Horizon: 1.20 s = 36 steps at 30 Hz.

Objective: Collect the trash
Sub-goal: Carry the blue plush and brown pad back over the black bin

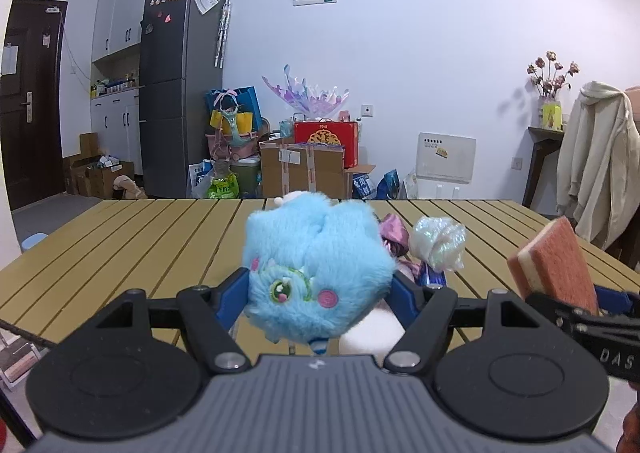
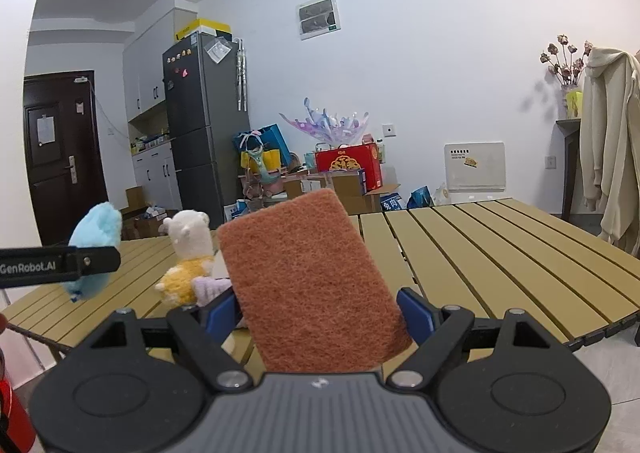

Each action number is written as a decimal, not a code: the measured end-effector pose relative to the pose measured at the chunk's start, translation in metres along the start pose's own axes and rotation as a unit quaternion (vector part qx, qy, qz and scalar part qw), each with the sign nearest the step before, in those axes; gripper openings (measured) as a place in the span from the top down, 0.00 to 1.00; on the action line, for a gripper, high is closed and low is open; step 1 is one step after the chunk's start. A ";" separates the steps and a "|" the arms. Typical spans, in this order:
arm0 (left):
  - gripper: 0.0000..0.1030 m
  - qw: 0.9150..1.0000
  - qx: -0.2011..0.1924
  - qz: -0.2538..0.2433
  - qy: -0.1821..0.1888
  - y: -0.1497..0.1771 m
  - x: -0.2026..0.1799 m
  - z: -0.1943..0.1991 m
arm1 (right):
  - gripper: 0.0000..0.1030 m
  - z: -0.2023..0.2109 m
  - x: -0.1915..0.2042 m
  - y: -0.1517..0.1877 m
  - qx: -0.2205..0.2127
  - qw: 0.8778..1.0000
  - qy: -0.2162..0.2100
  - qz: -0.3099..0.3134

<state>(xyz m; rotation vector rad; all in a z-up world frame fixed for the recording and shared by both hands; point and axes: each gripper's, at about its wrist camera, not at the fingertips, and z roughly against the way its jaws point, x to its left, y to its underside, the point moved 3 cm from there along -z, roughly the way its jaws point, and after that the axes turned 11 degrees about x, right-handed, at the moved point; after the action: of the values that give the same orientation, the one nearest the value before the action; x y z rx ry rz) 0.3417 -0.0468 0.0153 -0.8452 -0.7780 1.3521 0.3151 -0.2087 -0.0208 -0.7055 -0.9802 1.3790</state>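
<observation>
Left gripper (image 1: 320, 293): clamped on a fluffy blue plush toy (image 1: 316, 265), held above the slatted wooden table (image 1: 140, 245) | Right gripper (image 2: 320, 313): clamped on an orange scouring sponge (image 2: 308, 277), upright, tilted left | Table, near left: white-and-yellow plush (image 2: 188, 257), crumpled iridescent wrapper (image 1: 440, 243), pink wrapper (image 1: 394, 231) just beyond the blue toy | Containers: cardboard boxes (image 1: 304, 169) on the far floor, contents unclear

Blue plush toy (image 1: 316, 273) clamped between left fingers (image 1: 234, 293), sponge (image 1: 554, 269) at right, slatted table (image 1: 140, 245)

Blue plush toy (image 1: 316, 273) and orange sponge (image 2: 312, 281), both held aloft.
</observation>
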 end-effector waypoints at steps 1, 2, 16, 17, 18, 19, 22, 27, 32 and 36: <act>0.30 1.000 0.002 -0.003 -0.002 0.002 0.000 0.005 | 0.20 0.004 0.001 0.001 -0.001 1.000 -0.001 0.000; 0.30 1.000 0.003 -0.005 -0.003 0.004 0.000 0.010 | 0.20 0.008 0.002 0.001 -0.001 1.000 -0.003 -0.001; 0.30 1.000 0.006 -0.007 -0.007 0.017 0.008 0.080 | 0.20 0.071 0.015 0.023 0.009 1.000 -0.018 0.006; 0.30 1.000 0.007 -0.006 -0.007 0.018 0.009 0.085 | 0.20 0.076 0.017 0.025 0.010 1.000 -0.019 0.008; 0.30 1.000 0.007 -0.006 -0.006 0.020 0.009 0.090 | 0.20 0.081 0.018 0.028 0.011 1.000 -0.019 0.009; 0.30 1.000 0.007 -0.006 -0.006 0.022 0.009 0.094 | 0.20 0.085 0.019 0.030 0.013 1.000 -0.020 0.009; 0.30 1.000 0.007 -0.007 -0.006 0.024 0.009 0.099 | 0.20 0.098 0.023 0.039 0.017 1.000 -0.022 0.010; 0.30 1.000 0.008 -0.008 -0.007 0.038 0.014 0.124 | 0.20 0.116 0.027 0.055 0.029 0.999 -0.024 0.012; 0.30 1.000 0.014 -0.014 -0.009 0.052 0.016 0.143 | 0.20 0.133 0.028 0.073 0.044 0.999 -0.023 0.012; 0.30 1.000 0.023 -0.017 -0.011 0.065 0.019 0.156 | 0.20 0.144 0.027 0.085 0.058 0.998 -0.020 0.010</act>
<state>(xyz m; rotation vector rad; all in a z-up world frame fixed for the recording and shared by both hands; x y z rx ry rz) 0.1760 -0.0155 0.0362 -0.7798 -0.7722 1.3460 0.1464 -0.1932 -0.0263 -0.6046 -0.9174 1.4604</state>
